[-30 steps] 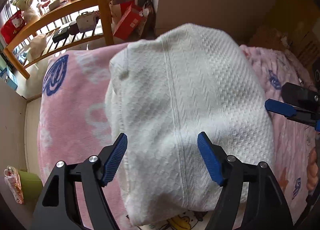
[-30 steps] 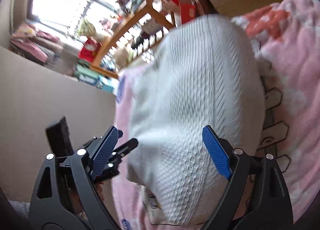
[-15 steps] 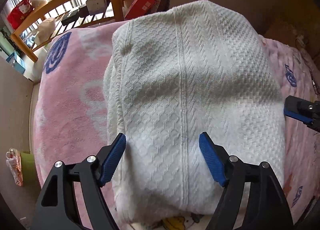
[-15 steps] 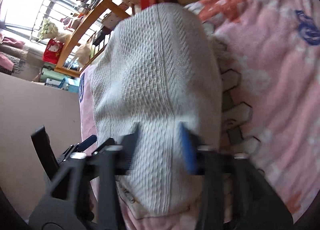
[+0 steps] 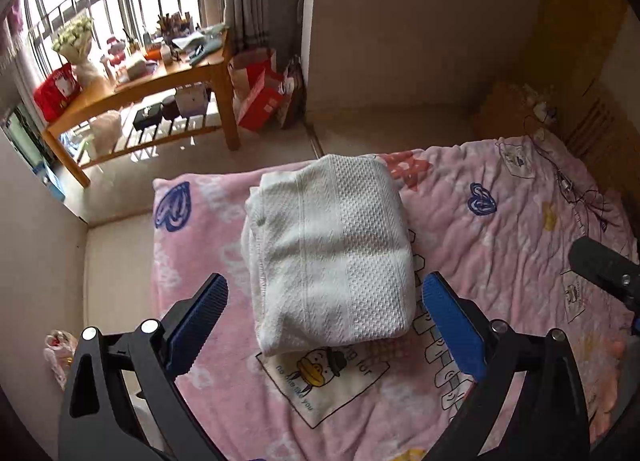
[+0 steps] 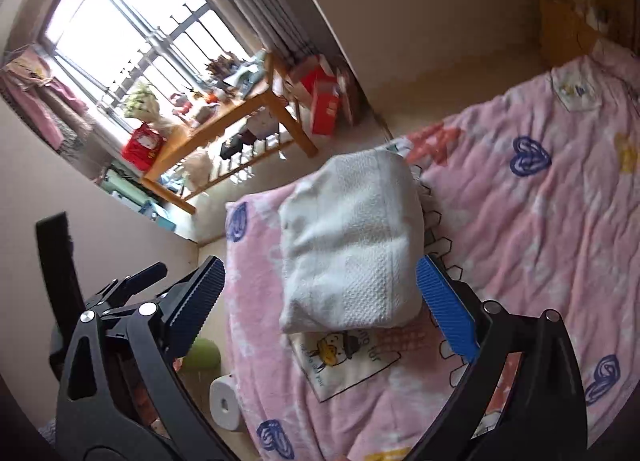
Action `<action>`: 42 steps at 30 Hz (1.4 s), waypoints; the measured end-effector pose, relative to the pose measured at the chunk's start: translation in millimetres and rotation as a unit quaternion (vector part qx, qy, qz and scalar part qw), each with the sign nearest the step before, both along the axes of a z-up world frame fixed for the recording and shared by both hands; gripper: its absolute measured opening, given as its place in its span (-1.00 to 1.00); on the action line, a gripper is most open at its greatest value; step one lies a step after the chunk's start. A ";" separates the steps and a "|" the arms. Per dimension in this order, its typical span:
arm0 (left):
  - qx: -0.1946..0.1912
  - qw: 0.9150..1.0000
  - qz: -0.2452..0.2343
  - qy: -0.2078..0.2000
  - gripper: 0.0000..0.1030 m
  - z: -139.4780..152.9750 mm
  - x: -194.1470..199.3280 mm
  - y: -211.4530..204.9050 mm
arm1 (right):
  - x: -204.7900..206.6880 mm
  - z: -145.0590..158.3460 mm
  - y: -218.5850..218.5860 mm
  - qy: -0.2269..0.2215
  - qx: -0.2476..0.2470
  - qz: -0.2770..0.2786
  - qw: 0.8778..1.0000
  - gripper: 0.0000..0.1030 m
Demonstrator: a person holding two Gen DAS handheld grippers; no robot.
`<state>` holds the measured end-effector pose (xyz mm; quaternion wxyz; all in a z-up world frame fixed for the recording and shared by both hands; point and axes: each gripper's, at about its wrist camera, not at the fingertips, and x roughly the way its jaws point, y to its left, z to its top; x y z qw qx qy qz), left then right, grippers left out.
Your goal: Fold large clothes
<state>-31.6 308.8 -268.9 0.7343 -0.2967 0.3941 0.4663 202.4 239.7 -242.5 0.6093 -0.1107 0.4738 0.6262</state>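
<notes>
1. The garment (image 5: 328, 257), a white knit, lies on the bed (image 5: 500, 229) as a compact rectangular bundle near the foot end, on the pink blanket.
2. My left tongs (image 5: 324, 321) are opening, jaws wide, nothing between them; they hang above the bundle, clear of it.
3. My right tongs (image 6: 320, 301) are opening too, wide and empty, also clear of it.
4. I judge the folding done: edges tucked, layers stacked, with one loose edge on the left side.
5. What may be left: tidying that edge, or another garment; none shows.

One folded garment (image 5: 328, 257), two tools (image 5: 324, 321)
</notes>
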 end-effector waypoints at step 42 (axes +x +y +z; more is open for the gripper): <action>0.066 0.997 -0.026 -0.003 0.84 134.6 -66.1 -115.0 | -122.8 151.9 -145.2 -0.198 0.074 -0.109 0.971 0.87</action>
